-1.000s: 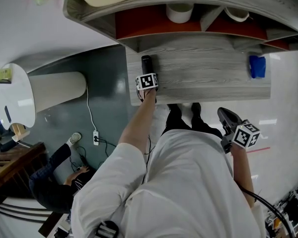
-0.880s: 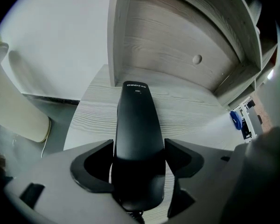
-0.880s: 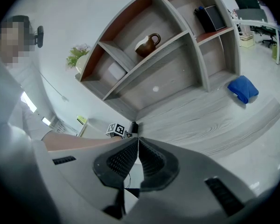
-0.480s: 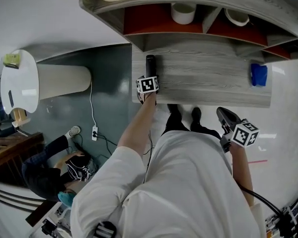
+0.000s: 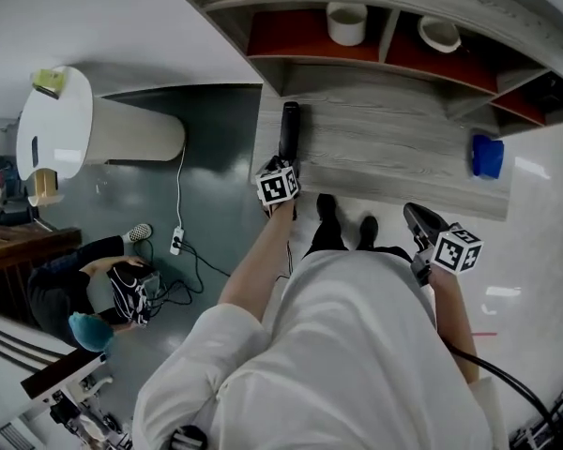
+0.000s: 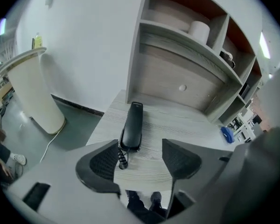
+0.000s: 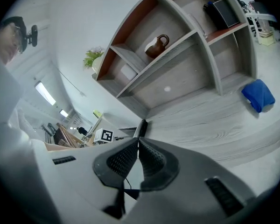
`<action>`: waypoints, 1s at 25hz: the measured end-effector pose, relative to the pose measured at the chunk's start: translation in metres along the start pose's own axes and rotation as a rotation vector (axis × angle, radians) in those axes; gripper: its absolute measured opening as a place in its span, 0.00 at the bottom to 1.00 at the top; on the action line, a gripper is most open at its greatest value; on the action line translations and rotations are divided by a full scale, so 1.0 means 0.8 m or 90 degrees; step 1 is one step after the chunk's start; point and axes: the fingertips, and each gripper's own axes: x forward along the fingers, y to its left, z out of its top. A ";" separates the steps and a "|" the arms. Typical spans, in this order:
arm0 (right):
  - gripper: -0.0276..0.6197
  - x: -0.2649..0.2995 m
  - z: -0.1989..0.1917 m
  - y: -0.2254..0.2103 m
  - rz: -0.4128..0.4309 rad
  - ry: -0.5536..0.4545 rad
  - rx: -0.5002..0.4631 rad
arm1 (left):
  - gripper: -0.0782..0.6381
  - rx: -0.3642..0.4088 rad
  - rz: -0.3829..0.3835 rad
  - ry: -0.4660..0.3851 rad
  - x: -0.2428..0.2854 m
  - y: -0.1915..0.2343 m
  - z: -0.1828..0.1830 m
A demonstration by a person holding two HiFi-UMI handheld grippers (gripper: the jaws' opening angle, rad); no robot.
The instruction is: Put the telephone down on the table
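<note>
The black telephone handset (image 5: 288, 131) lies flat on the grey wooden table (image 5: 403, 153), near its left end, with its coiled cord (image 6: 122, 158) trailing toward the front edge. My left gripper (image 5: 282, 167) hovers just in front of the handset (image 6: 133, 125) at the table's edge. Its jaws stand wide and are closing, with only the cord's end near the left pad and nothing pressed between them (image 6: 140, 158). My right gripper (image 5: 416, 217) hangs off the table's front right, shut and holding nothing (image 7: 138, 146). The handset (image 7: 141, 127) shows beyond it.
A blue cloth (image 5: 487, 156) lies at the table's right end. Shelves above hold a white roll (image 5: 347, 22) and a bowl (image 5: 438, 34). A white cylindrical bin (image 5: 136, 139) stands on the floor to the left. A person (image 5: 94, 293) sits there beside a power strip (image 5: 176, 242).
My left gripper has drawn back from the handset toward the table's front edge, so more of the handset shows. The head view has tilted. The right gripper stays where it was.
</note>
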 end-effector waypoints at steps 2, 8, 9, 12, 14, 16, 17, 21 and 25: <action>0.07 -0.007 -0.005 -0.002 0.012 0.006 -0.007 | 0.46 -0.009 -0.005 -0.012 -0.021 -0.011 -0.010; 0.07 -0.022 -0.016 -0.007 0.048 0.026 -0.038 | 0.25 -0.047 -0.009 -0.044 -0.085 -0.037 -0.032; 0.07 -0.025 -0.019 -0.009 0.054 0.031 -0.043 | 0.23 -0.055 -0.010 -0.050 -0.097 -0.042 -0.036; 0.07 -0.038 -0.032 -0.013 0.067 0.045 -0.054 | 0.14 -0.078 -0.029 -0.069 -0.130 -0.057 -0.055; 0.07 -0.045 -0.042 -0.015 0.076 0.058 -0.060 | 0.12 -0.089 -0.048 -0.086 -0.155 -0.069 -0.067; 0.07 -0.049 -0.050 -0.017 0.086 0.071 -0.068 | 0.12 -0.100 -0.071 -0.100 -0.180 -0.084 -0.079; 0.07 -0.050 -0.053 -0.018 0.091 0.078 -0.072 | 0.12 -0.107 -0.083 -0.105 -0.192 -0.091 -0.085; 0.07 -0.050 -0.067 -0.015 0.110 0.105 -0.094 | 0.12 -0.141 -0.120 -0.124 -0.237 -0.115 -0.113; 0.07 -0.046 -0.081 -0.001 0.127 0.124 -0.115 | 0.12 -0.174 -0.145 -0.137 -0.274 -0.124 -0.134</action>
